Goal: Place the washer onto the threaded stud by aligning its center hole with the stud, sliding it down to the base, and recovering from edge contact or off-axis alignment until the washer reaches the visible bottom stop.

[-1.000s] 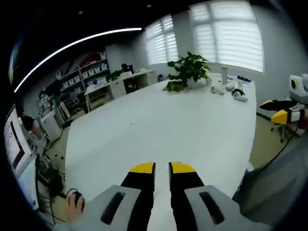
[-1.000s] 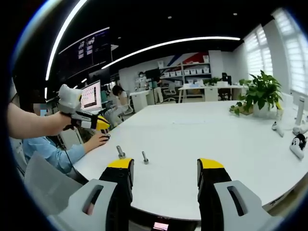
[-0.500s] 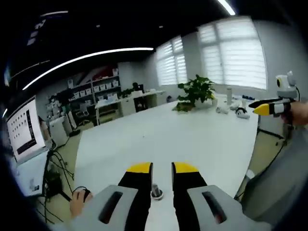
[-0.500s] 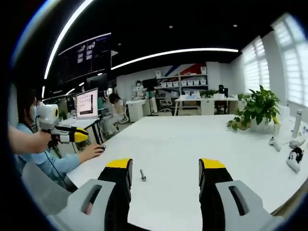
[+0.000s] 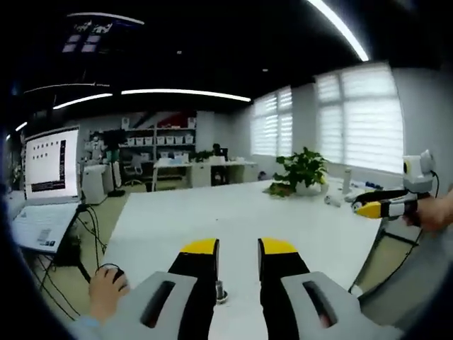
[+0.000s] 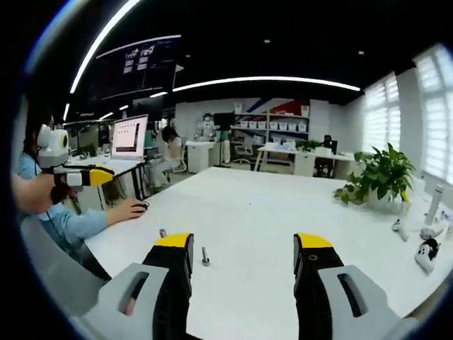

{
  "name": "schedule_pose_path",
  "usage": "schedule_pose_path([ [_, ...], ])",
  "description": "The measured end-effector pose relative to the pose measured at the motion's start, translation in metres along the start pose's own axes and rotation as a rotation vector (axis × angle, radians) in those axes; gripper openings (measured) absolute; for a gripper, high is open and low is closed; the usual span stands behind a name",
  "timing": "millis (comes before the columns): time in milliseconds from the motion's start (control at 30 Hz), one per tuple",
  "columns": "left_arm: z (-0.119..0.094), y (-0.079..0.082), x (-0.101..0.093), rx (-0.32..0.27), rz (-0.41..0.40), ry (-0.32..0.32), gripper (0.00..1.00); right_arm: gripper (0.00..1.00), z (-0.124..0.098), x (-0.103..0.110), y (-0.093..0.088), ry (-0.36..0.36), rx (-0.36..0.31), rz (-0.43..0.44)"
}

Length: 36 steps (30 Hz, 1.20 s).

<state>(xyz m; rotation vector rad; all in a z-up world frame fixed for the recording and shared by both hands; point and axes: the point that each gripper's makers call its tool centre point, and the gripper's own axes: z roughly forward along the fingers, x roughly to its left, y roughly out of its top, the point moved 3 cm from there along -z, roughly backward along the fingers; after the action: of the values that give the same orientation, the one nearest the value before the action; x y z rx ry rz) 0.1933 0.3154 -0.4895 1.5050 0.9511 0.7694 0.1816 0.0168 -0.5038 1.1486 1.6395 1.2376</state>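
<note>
In the left gripper view, the left gripper [image 5: 238, 248] pointed across the white bench [image 5: 233, 212], its jaws nearly together with only a slim gap and nothing held between them. A threaded stud [image 5: 220, 292] on its round base stood on the bench at about 6 o'clock, low in the gap between the jaws. The right gripper [image 5: 371, 207] showed at 3 o'clock, held in a hand [image 5: 435, 211], well apart from the stud. A potted plant [image 5: 303, 170] stood at 1 o'clock, a laptop [image 5: 44, 180] at 9 o'clock, and another person's hand on a mouse [image 5: 106, 282] at 8 o'clock. No washer could be made out.

In the right gripper view, the right gripper [image 6: 244, 248] had its jaws wide apart and empty. One stud [image 6: 205, 256] stood at 7 o'clock just beside the left-hand jaw; a second, smaller post [image 6: 163, 233] rose at that jaw's tip. The left gripper [image 6: 92, 176] hung at 9 o'clock.

The risk, as I judged it: with neither gripper carrying the washer, and the washer too small to find, a hurried reach could knock a stud over or grasp it off-axis.

Against half a second before, both cameras had tipped upward, showing more ceiling; the stud between the left jaws sat about as before, and the left gripper appeared higher in the right gripper view.
</note>
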Motion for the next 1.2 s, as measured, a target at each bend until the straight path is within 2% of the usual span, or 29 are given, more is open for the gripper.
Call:
schedule_pose_path([
  [100,-0.002,-0.001,0.003,-0.023,-0.001,0.011,0.2,0.61,0.002,-0.001,-0.004,0.006,0.004,0.003],
  [200,0.0,-0.004,0.006,-0.018,0.02,0.031,0.2,0.61,0.003,0.003,-0.014,0.025,0.027,-0.021],
  [300,-0.001,-0.002,0.006,-0.018,0.034,0.035,0.2,0.61,0.003,0.004,-0.01,0.027,0.011,-0.01],
  [367,-0.004,-0.001,0.008,-0.026,0.066,0.061,0.2,0.61,0.003,0.006,-0.006,0.028,-0.012,-0.026],
  [433,-0.003,0.0,0.007,-0.028,0.059,0.056,0.2,0.61,0.002,0.009,-0.006,0.035,-0.011,-0.033],
  [600,0.001,-0.003,-0.006,-0.012,0.113,0.016,0.2,0.61,0.0,0.012,-0.006,0.044,-0.017,-0.034],
  [700,0.0,-0.003,-0.007,-0.01,0.131,0.022,0.21,0.61,0.002,0.013,-0.009,0.048,-0.001,-0.044],
  [800,-0.001,-0.003,-0.006,-0.007,0.136,0.031,0.24,0.62,0.002,0.012,-0.008,0.048,-0.012,-0.032],
  [900,0.0,-0.004,-0.005,-0.003,0.142,0.034,0.24,0.64,0.004,0.016,-0.012,0.063,0.005,-0.011],
  [1067,0.0,-0.008,-0.001,0.017,0.141,0.045,0.24,0.64,0.008,0.024,-0.014,0.1,0.018,-0.047],
  [1200,-0.001,-0.01,0.002,0.02,0.136,0.06,0.25,0.61,0.006,0.026,-0.014,0.101,0.025,-0.091],
])
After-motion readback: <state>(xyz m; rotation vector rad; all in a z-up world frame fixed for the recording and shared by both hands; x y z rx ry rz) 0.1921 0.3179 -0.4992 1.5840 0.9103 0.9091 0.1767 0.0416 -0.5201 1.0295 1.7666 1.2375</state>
